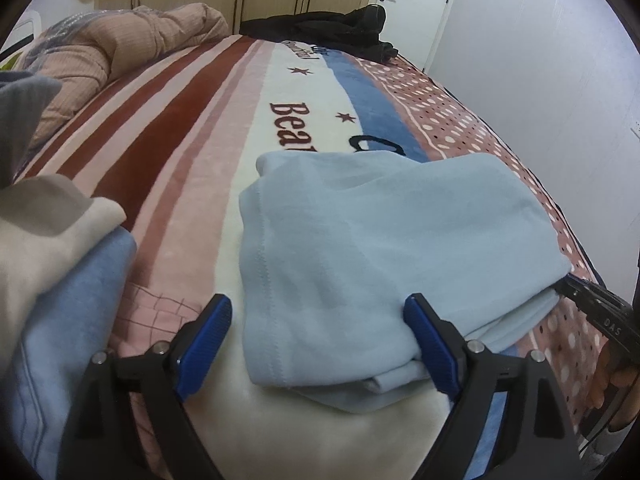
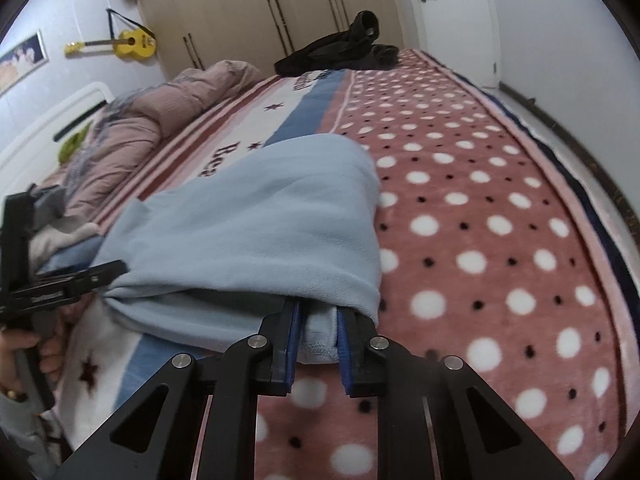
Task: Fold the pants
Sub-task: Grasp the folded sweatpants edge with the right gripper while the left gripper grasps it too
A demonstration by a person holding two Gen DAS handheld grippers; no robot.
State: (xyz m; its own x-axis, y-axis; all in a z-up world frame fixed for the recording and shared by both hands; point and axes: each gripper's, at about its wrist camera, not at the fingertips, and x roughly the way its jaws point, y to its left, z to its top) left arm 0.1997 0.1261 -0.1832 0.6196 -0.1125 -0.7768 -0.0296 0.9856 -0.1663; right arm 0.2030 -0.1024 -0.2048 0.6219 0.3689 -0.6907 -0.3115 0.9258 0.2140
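Observation:
The light blue pants [image 1: 384,248] lie folded in a thick bundle on the striped and dotted bed blanket [image 1: 192,136]. My left gripper [image 1: 320,344] is open, its blue pads on either side of the bundle's near left corner, the right pad pressed against the cloth. My right gripper [image 2: 318,344] is shut on the pants' [image 2: 256,232] folded edge, the cloth pinched between its blue pads. The right gripper also shows in the left wrist view [image 1: 576,296] at the bundle's right end. The left gripper shows in the right wrist view [image 2: 108,272] at the bundle's left end.
A pile of other clothes, beige and blue [image 1: 60,280], lies to the left of the pants. A pink quilt [image 1: 120,48] and a black garment [image 1: 328,28] lie further along the bed. The bed's edge [image 2: 592,216] runs along the right, by the white wall.

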